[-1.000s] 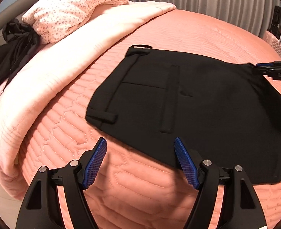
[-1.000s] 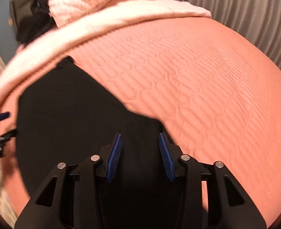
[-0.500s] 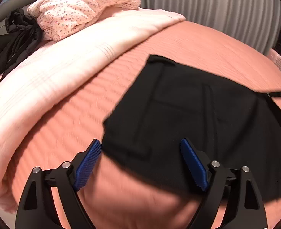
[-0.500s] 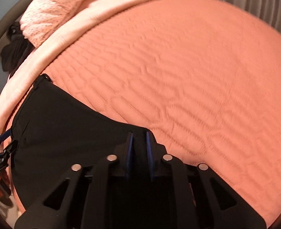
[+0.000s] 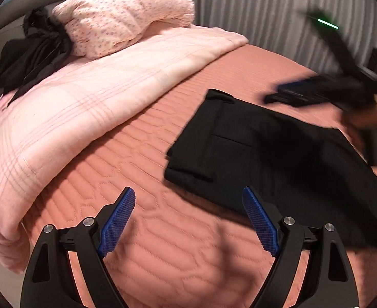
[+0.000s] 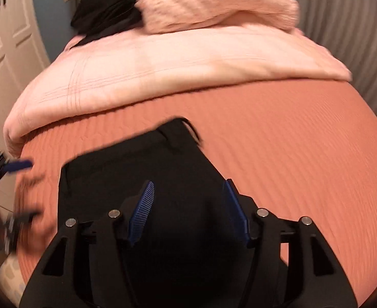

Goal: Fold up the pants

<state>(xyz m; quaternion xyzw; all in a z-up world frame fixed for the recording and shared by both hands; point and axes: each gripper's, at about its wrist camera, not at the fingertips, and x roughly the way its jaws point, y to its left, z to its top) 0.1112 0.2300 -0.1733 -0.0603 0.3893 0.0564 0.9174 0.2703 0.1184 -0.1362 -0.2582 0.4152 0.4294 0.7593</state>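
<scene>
The black pants lie folded on the salmon quilted bedspread, waistband end to the left. My left gripper is open just in front of their near-left corner, with only bedspread between its blue pads. My right gripper hovers over the pants; its jaws are opening and the pads press on nothing, the cloth lying beneath them. In the left wrist view the right gripper is a blur above the pants' far edge, held by a hand. The left gripper shows blurred at the left edge of the right wrist view.
A pink blanket is bunched along the head of the bed, with a flowered pillow and a heap of black clothing on it. Grey curtains hang behind. A white door stands beyond the bed's left side.
The right gripper, shut on the pants' end half a second ago, swept across toward the waistband and let go. The pants now lie shorter, doubled over. The left gripper drew back off the pants.
</scene>
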